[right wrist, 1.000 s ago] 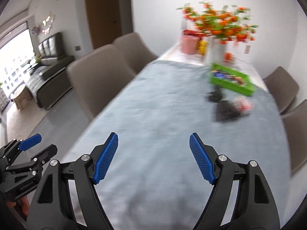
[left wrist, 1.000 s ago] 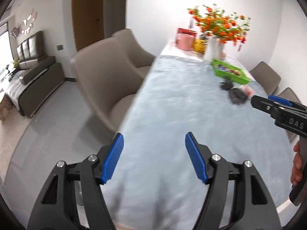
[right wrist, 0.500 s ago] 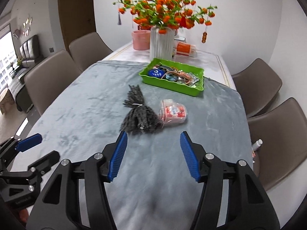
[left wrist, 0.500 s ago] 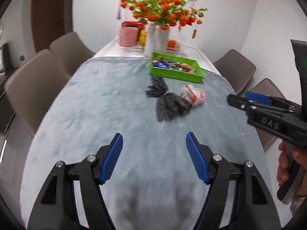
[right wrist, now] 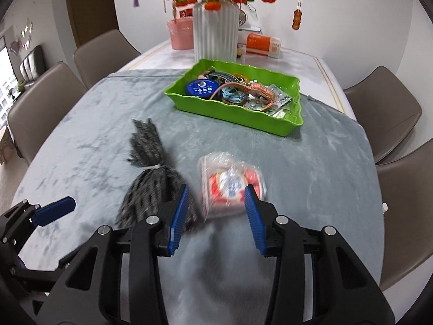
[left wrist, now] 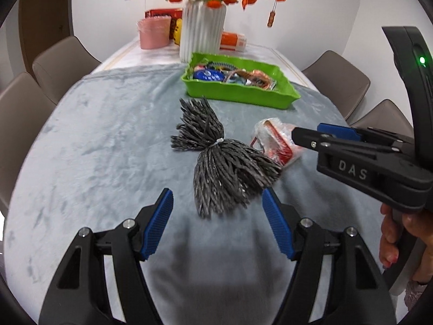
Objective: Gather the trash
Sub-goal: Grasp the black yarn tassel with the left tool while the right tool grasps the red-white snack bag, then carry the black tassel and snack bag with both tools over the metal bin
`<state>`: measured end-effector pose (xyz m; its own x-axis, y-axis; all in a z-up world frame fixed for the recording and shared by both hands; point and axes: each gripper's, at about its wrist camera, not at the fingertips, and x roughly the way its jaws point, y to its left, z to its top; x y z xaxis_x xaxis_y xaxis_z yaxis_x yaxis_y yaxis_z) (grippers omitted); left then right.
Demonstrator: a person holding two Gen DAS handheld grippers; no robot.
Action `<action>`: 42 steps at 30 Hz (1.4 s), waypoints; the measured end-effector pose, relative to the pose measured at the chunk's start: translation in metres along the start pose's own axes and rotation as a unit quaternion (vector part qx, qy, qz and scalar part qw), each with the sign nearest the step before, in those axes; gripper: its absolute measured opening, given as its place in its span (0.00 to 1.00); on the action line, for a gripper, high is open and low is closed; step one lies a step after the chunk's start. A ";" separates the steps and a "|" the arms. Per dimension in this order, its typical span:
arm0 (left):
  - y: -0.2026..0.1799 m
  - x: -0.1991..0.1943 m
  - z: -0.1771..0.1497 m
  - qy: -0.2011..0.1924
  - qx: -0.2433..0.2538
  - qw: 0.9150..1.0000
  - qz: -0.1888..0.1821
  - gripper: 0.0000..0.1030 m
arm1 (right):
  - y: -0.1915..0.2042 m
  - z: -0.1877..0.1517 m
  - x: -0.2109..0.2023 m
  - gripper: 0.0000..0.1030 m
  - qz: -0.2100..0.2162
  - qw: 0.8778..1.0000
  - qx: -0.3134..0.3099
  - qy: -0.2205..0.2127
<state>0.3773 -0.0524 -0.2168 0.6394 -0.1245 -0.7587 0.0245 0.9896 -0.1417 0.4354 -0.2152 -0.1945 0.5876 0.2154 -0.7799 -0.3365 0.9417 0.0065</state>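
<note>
A grey tied bundle of cords (left wrist: 222,159) lies on the grey cloth-covered table (left wrist: 94,149); it also shows in the right wrist view (right wrist: 147,184). A crumpled clear wrapper with red print (left wrist: 276,142) lies to its right, also in the right wrist view (right wrist: 230,184). My left gripper (left wrist: 217,222) is open, just short of the bundle's near end. My right gripper (right wrist: 215,214) is open, its fingertips on either side of the wrapper's near edge. It shows from the side in the left wrist view (left wrist: 324,139).
A green tray (right wrist: 270,123) full of small items stands behind the trash. A white vase of orange flowers (right wrist: 216,32), a pink cup (right wrist: 180,36) and an orange box (right wrist: 262,44) stand at the far end. Beige chairs (right wrist: 384,111) line both sides.
Both grippers have moved forward over the table toward the trash. The right gripper's jaws have narrowed and now flank the wrapper. The left gripper has come up to the bundle.
</note>
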 end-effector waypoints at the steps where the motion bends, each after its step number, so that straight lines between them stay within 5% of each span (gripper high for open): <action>1: 0.000 0.009 0.001 0.003 0.000 1.000 -0.001 0.67 | -0.001 0.001 0.007 0.40 0.001 1.000 0.000 0.003; 11: 0.010 0.053 0.003 0.018 0.000 1.000 0.013 0.64 | 0.011 -0.004 0.040 0.31 -0.005 1.000 -0.021 0.015; 15: 0.014 0.063 0.003 0.028 0.001 0.999 0.029 0.18 | 0.013 -0.004 0.039 0.15 -0.016 0.999 -0.031 0.008; 18: 0.013 0.060 0.004 0.023 0.006 0.999 0.029 0.06 | 0.016 -0.003 0.036 0.07 -0.018 0.999 -0.040 0.001; 32: 0.012 0.003 0.001 -0.016 -0.006 0.999 0.040 0.05 | 0.022 -0.003 -0.005 0.02 0.006 0.999 -0.028 -0.018; 42: 0.022 -0.083 -0.022 -0.045 -0.024 0.996 0.078 0.05 | 0.045 -0.020 -0.077 0.02 0.039 0.998 -0.030 -0.045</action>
<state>0.3079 -0.0215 -0.1711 0.6992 0.0395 -0.7138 -0.1165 0.9914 -0.0592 0.3605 -0.1945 -0.1466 0.6210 0.3130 -0.7186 -0.4259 0.9044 0.0259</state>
